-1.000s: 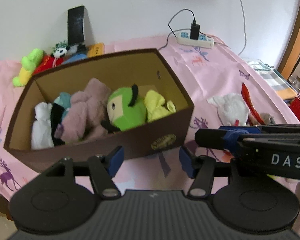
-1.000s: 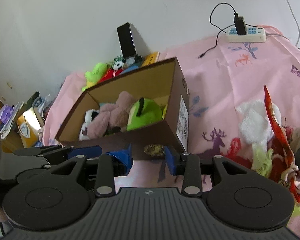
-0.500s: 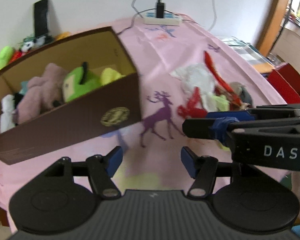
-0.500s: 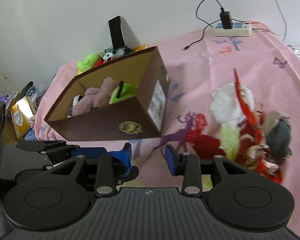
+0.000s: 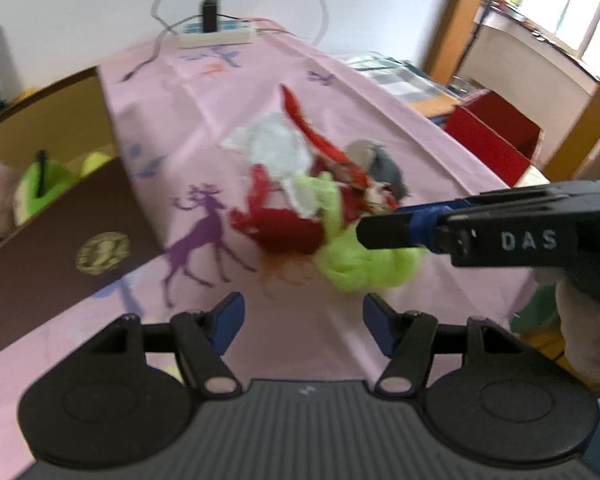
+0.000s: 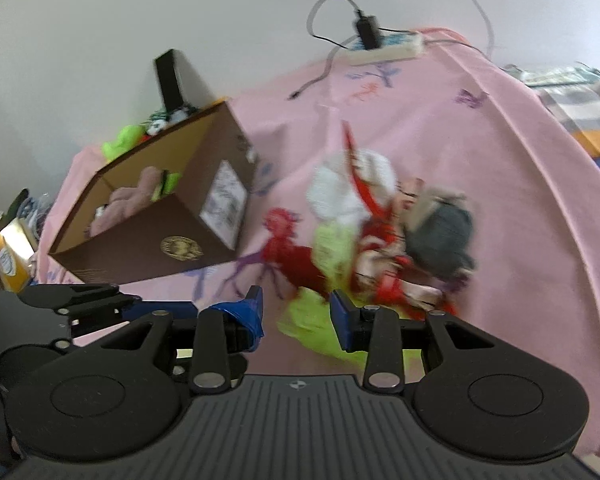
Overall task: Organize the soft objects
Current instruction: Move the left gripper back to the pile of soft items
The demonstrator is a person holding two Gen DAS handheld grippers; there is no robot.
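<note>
**A:** Looking at the pile of soft toys [image 6: 384, 236], mid-frame in the right wrist view, centre to centre-right in the left one. It sits on the pink-clothed table [image 6: 512, 148], apart from the brown box [image 6: 152, 240] at left, which already holds plush.

**B:** Tongs state?

**A:** Both empty. Right tongs [image 6: 296, 314] are parted with the lime green toy [image 6: 316, 320] showing in the gap low in frame. We can't tell if the pads touch it; the frame is blurred. Left tongs [image 5: 302, 316] are spread wide over bare cloth at the lower middle, short of the pile.

**B:** Handling?

**A:** We judge everything light and squashy, with no breakage risk. The problem is tangle: the red toy [image 6: 288, 248], the white one [image 6: 340, 192], the grey one [image 6: 440, 236] and the lime piece overlap. Pulling one may drag its neighbours.

**B:** Where do we grab?

**A:** We'd take the lime toy first. It's nearest the right tongs and sticks out of the pile's lower edge. Bite deep into the bulk, not a loose flap, since thin fabric can slip out of flat pads. Close fully; it'll compress.

**B:** And the left?

**A:** We could take the red toy's near edge, left of the pile, or hold the pile down if things snag.

**B:** Drop point?

**A:** Box, far left edge of the left wrist view [image 5: 60, 216]. There's still room in it, we think.
</note>
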